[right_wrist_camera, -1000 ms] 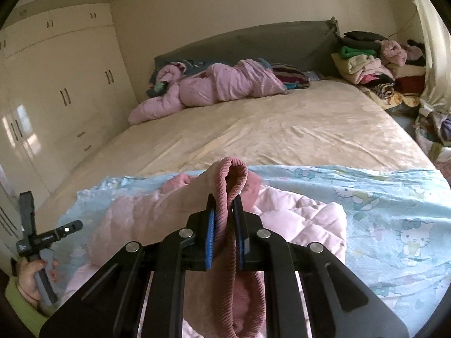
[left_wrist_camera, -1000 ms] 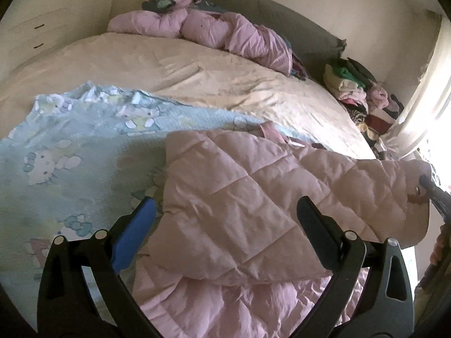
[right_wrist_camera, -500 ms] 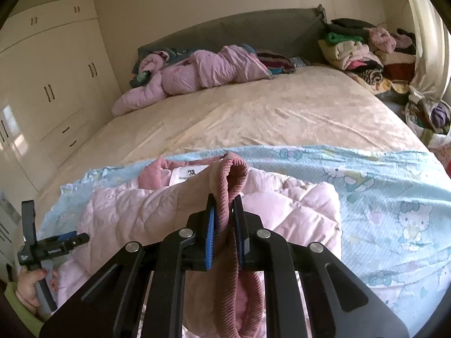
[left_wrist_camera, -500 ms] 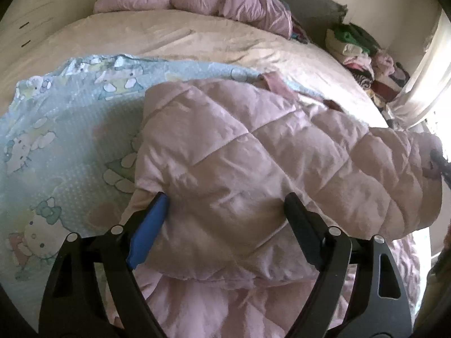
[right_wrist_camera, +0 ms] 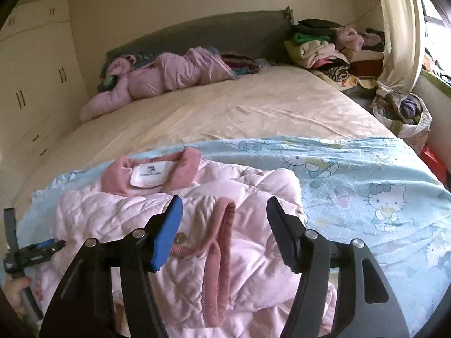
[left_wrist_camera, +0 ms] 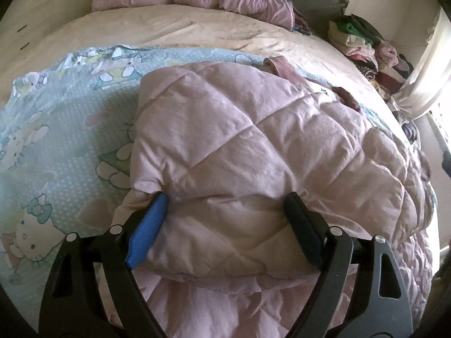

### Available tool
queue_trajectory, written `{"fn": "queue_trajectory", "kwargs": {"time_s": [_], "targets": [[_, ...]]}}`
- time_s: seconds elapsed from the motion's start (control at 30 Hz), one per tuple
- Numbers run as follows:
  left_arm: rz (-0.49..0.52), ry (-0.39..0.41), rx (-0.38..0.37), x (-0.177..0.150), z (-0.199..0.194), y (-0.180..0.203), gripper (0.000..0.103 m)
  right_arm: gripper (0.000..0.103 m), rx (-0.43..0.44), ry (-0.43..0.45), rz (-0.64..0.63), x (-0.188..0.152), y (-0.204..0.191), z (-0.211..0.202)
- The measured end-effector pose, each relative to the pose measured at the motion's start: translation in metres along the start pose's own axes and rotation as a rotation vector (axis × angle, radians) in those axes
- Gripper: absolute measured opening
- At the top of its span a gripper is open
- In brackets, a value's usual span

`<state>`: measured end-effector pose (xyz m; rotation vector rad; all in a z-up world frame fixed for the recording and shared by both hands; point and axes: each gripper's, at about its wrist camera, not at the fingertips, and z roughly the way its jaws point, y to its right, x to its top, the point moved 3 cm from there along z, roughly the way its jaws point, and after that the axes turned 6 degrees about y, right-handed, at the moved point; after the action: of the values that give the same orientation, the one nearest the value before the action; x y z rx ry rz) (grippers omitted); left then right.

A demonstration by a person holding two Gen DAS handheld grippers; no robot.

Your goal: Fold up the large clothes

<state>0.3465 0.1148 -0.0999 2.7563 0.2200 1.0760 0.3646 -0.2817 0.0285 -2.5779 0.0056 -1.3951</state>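
Observation:
A pink quilted jacket (left_wrist_camera: 239, 129) lies partly folded on a blue cartoon-print sheet (left_wrist_camera: 56, 140) at the near end of the bed. My left gripper (left_wrist_camera: 227, 195) is pushed down onto it, jaws wide. A thick fold fills the gap and puckers against the blue pad. My right gripper (right_wrist_camera: 224, 200) hovers over the jacket (right_wrist_camera: 253, 253) with its jaws opening. The darker ribbed cuff (right_wrist_camera: 222, 225) lies loose between them, touching neither pad. The collar (right_wrist_camera: 149, 174) with its white label faces up. The left gripper (right_wrist_camera: 33, 250) and a hand (right_wrist_camera: 17, 287) show at the jacket's left edge.
Beyond the blue sheet (right_wrist_camera: 366, 183) the bed's beige cover (right_wrist_camera: 253, 107) runs back to a crumpled pink quilt (right_wrist_camera: 169, 73) by the grey headboard. A stack of clothes (right_wrist_camera: 324, 45), a curtain (right_wrist_camera: 400, 28) and a full bag (right_wrist_camera: 403, 112) stand at the right, a wardrobe (right_wrist_camera: 33, 79) at the left.
The right jaws, shut on the ribbed cuff before, have parted, and the cuff has dropped onto the jacket. Both grippers sank. The left jaws narrowed around the fold.

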Motion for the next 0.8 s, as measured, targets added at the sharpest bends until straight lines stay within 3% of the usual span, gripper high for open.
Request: {"fn": "queue_trajectory", "kwargs": {"time_s": [0.2, 0.33, 0.47, 0.63, 0.8], "targets": [[0.002, 0.009, 0.006, -0.002, -0.001, 0.001, 0.078, 0.070, 0.127, -0.035, -0.104, -0.008, -0.059, 0.003], [0.008, 0.013, 0.008, -0.002, -0.001, 0.001, 0.078, 0.071, 0.193, -0.119, -0.177, -0.020, -0.107, 0.023], [0.015, 0.022, 0.009, -0.003, -0.002, 0.001, 0.078, 0.072, 0.200, -0.229, -0.213, -0.036, -0.137, 0.052], [0.022, 0.030, 0.011, -0.005, -0.001, 0.002, 0.078, 0.077, 0.129, -0.363, -0.232, -0.061, -0.142, 0.083], [0.033, 0.035, 0.020, -0.006, 0.000, 0.004, 0.078, 0.079, 0.117, -0.396, -0.242, -0.077, -0.140, 0.098]]}}
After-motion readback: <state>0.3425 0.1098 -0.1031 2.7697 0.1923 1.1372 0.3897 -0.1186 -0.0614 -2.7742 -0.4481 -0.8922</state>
